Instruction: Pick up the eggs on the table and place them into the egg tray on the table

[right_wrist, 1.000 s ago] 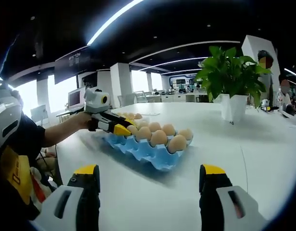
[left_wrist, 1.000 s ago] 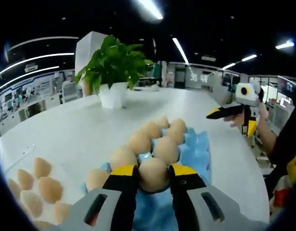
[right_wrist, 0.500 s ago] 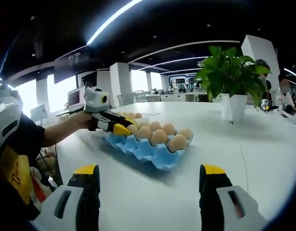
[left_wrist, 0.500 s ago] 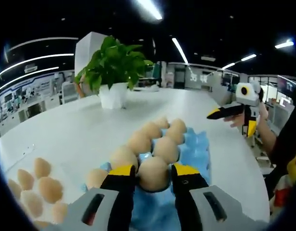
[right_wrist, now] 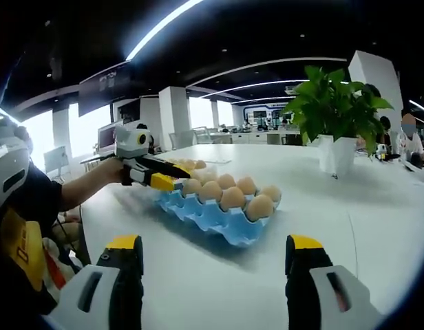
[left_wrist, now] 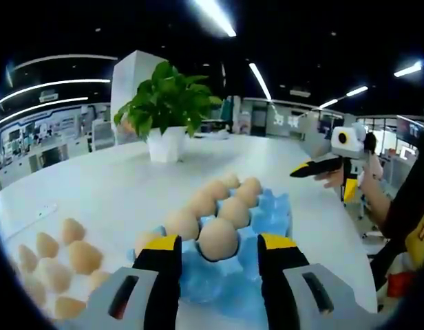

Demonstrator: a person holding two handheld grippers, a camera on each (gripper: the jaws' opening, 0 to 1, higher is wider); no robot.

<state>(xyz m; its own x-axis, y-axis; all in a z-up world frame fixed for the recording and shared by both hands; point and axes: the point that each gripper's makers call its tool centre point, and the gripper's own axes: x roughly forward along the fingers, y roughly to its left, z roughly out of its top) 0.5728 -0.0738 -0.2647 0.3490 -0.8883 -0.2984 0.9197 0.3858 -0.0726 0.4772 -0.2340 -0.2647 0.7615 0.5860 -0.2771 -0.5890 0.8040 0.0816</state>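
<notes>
A blue egg tray [left_wrist: 275,214] lies on the white table [left_wrist: 115,185] with two rows of brown eggs in it. The nearest egg [left_wrist: 218,238] rests in a front cup. My left gripper [left_wrist: 219,246] is open, its yellow-tipped jaws standing apart on either side of that egg without touching it. Several loose eggs [left_wrist: 67,256] lie on the table to the tray's left. In the right gripper view, my right gripper [right_wrist: 213,244] is open and empty, low over the table short of the tray [right_wrist: 212,214]. The left gripper [right_wrist: 165,180] shows there at the tray's far-left end, held by a hand.
A potted green plant [left_wrist: 169,110] in a white pot stands behind the tray; it is also at the right [right_wrist: 338,113] in the right gripper view. The right gripper [left_wrist: 323,176] hangs at the right of the left gripper view, held by a person.
The left jaws have spread apart off the egg and drawn back a little; the egg stays in its tray cup. The right gripper has barely moved.
</notes>
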